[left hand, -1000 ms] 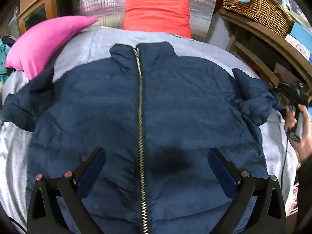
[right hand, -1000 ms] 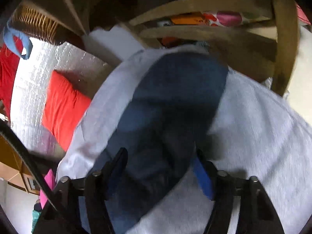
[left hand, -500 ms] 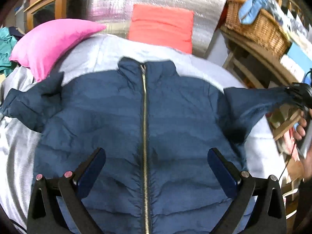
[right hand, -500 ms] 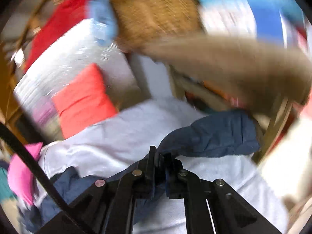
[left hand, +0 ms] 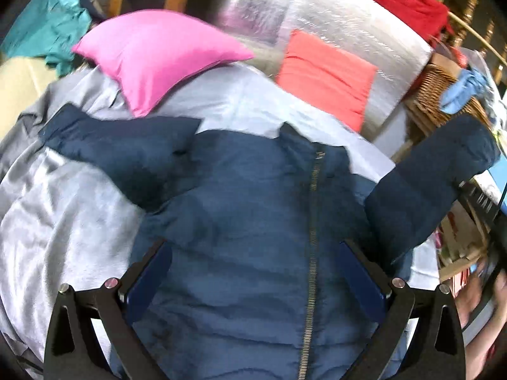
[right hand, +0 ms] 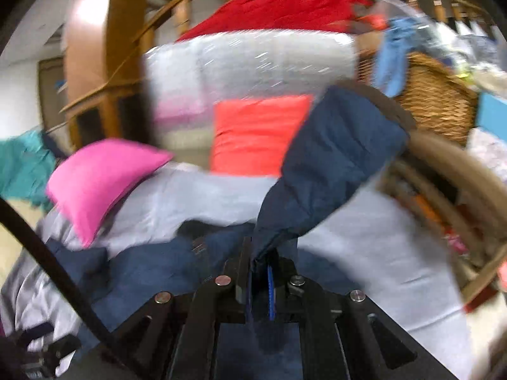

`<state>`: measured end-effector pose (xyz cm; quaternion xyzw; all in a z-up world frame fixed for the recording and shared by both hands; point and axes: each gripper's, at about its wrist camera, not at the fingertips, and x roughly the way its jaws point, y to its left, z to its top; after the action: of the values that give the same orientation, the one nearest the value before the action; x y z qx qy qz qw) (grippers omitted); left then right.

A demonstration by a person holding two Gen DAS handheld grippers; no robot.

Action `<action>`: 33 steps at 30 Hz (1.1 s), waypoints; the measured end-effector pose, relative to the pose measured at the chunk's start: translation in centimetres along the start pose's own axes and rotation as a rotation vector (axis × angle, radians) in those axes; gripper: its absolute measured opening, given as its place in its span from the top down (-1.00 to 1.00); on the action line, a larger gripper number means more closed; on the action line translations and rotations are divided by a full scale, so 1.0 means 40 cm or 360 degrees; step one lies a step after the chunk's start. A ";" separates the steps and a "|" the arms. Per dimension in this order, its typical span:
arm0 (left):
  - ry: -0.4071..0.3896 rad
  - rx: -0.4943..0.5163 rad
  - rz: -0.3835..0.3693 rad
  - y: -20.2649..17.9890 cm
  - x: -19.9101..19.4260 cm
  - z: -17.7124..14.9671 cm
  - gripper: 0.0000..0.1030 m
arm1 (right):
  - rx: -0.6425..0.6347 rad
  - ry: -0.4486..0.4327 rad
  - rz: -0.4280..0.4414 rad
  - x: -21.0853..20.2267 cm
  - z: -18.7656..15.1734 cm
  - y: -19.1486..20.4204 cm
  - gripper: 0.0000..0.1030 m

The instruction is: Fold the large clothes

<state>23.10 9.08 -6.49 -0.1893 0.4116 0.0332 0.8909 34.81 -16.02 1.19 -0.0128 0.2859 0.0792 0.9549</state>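
Grey sheet [left hand: 63, 221] covers the bed; pink pillow [left hand: 152, 53] and wicker basket [right hand: 434, 101] behind. Right gripper [right hand: 259, 272] clenched on the jacket [left hand: 247, 237] sleeve [right hand: 332, 158]; left gripper [left hand: 253, 272] spread wide above the jacket, holding nothing.

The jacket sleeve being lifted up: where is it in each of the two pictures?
Left wrist view: the lifted sleeve rises at the right edge, off the bed.
Right wrist view: it stands centre-right, pinched in the right gripper's shut jaws.
Shared landmark: the orange cushion.

Looking down closely over jacket [left hand: 240, 221] from left wrist; right wrist facing 12 o'clock; sharing pink pillow [left hand: 158, 53], jacket.
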 end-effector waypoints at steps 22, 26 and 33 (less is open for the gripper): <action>0.0219 -0.0163 -0.0086 0.090 0.107 -0.016 -1.00 | 0.0247 0.0613 0.0748 0.061 -0.265 -0.038 -0.98; 0.0295 -0.0154 0.0016 0.066 0.137 -0.053 -0.99 | 0.0633 0.0549 0.0675 0.016 -0.279 -0.251 -0.96; 0.0426 -0.0061 0.0091 0.002 0.263 -0.048 -0.74 | 0.1094 0.0688 0.0541 0.094 -0.383 -0.466 -0.56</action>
<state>28.61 7.45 -15.50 -0.1972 0.5311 0.0408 0.8230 32.53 -34.97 -14.05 0.3366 0.4869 0.1309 0.7953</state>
